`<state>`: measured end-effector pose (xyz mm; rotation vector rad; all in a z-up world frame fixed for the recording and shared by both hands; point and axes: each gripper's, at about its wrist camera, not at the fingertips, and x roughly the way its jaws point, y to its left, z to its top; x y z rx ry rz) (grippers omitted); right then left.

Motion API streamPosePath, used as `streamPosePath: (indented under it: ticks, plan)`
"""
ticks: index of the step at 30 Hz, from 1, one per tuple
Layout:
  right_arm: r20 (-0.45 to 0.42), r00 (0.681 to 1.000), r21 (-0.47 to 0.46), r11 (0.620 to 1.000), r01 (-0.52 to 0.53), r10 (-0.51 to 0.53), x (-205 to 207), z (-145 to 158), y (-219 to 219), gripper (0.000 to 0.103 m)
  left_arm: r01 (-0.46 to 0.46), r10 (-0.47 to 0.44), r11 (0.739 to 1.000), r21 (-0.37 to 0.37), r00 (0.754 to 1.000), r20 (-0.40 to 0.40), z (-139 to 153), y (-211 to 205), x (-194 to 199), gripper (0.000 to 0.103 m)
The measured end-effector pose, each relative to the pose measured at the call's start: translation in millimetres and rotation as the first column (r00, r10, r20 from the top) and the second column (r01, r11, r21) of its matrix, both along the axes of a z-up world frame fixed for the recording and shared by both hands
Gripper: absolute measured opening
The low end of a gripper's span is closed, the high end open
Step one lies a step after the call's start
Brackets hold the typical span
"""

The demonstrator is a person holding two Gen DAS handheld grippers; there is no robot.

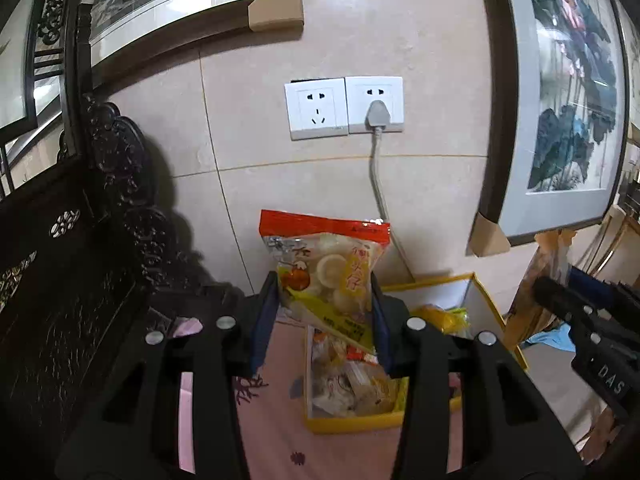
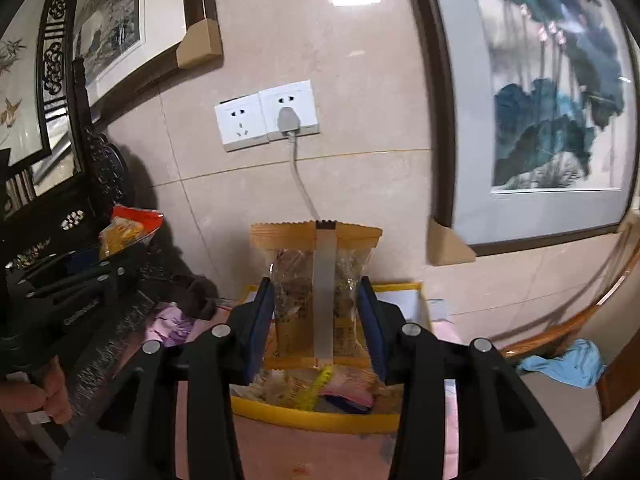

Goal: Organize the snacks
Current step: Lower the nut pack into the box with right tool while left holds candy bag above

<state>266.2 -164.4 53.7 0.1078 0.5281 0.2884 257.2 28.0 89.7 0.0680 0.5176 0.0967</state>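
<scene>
My left gripper [image 1: 325,312] is shut on a clear snack bag with a red top and yellow label [image 1: 326,268], held upright above a yellow-rimmed box [image 1: 352,424] full of snack packets. My right gripper [image 2: 316,316] is shut on an orange-edged clear snack pack [image 2: 316,280], also upright, over the same yellow box [image 2: 312,416]. In the right wrist view the left gripper with its red-topped bag [image 2: 128,230] shows at the left, with a hand [image 2: 36,398] below it. The right gripper's body [image 1: 592,320] shows at the right edge of the left wrist view.
The box sits on a pink patterned cloth [image 1: 276,432]. A tiled wall with two white sockets [image 1: 344,106] and a grey plugged cord stands close behind. Dark carved wooden furniture [image 1: 80,280] lies left. Framed pictures lean on the wall [image 2: 552,120]. A blue cloth [image 2: 568,364] lies at the right.
</scene>
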Motion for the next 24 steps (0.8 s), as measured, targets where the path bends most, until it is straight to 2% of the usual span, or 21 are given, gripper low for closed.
streamPosePath:
  ticks: [5, 8, 14, 24]
  plan:
    - [0.018, 1.000, -0.016, 1.000, 0.023, -0.023, 23.0, 1.9, 0.8, 0.042, 0.005, -0.005, 1.000, 0.012, 1.000, 0.013, 0.5, 1.2, 13.7, 0.043]
    - [0.019, 1.000, -0.015, 1.000, 0.025, -0.024, 29.5, 2.9, -0.2, 0.042, -0.018, 0.018, 1.000, 0.003, 1.000, -0.012, -7.4, 7.4, 19.1, 0.043]
    - [0.017, 0.999, 0.006, 0.999, 0.048, -0.048, 23.1, 2.0, -5.8, 0.042, -0.032, 0.030, 0.999, -0.042, 0.998, -0.051, -19.9, 17.6, 15.7, 0.043]
    - [-0.017, 0.999, -0.007, 0.999, 0.048, -0.048, 13.9, -5.0, -4.5, 0.042, -0.041, 0.039, 0.998, -0.047, 0.998, -0.049, -15.4, 20.4, 6.2, 0.043]
